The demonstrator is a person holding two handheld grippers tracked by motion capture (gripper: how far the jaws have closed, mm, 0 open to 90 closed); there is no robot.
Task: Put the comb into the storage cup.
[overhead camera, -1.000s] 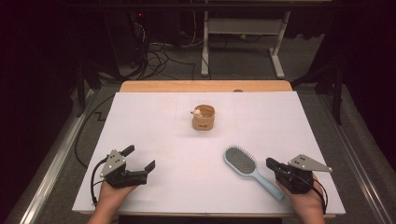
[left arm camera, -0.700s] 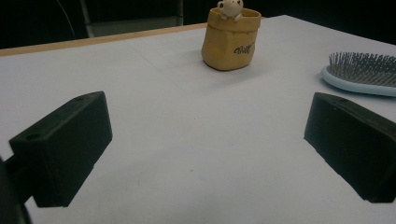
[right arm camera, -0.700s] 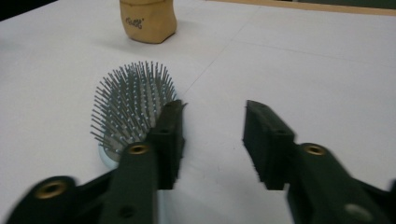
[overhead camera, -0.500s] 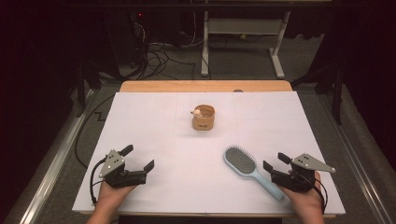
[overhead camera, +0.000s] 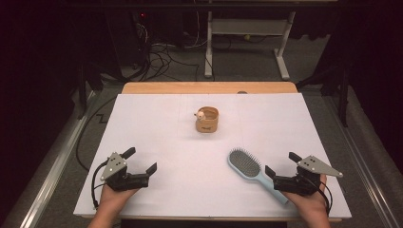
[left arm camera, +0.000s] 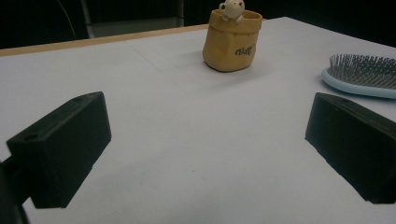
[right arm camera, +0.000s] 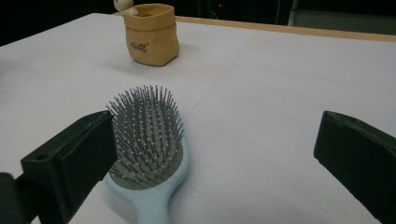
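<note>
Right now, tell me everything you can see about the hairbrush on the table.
The hairbrush is pale blue, plastic by its look, with an oval head, a grey pad of thin dark bristles and a straight handle. It lies flat on the white table, bristles up, head toward the tan pot, handle toward the person. The right gripper, jaws just opened wide, stands over the handle end with neither pad pressing on it.

Bright, evenly lit white tabletop (overhead camera: 157, 123); dark surroundings, soft shadows.
</note>
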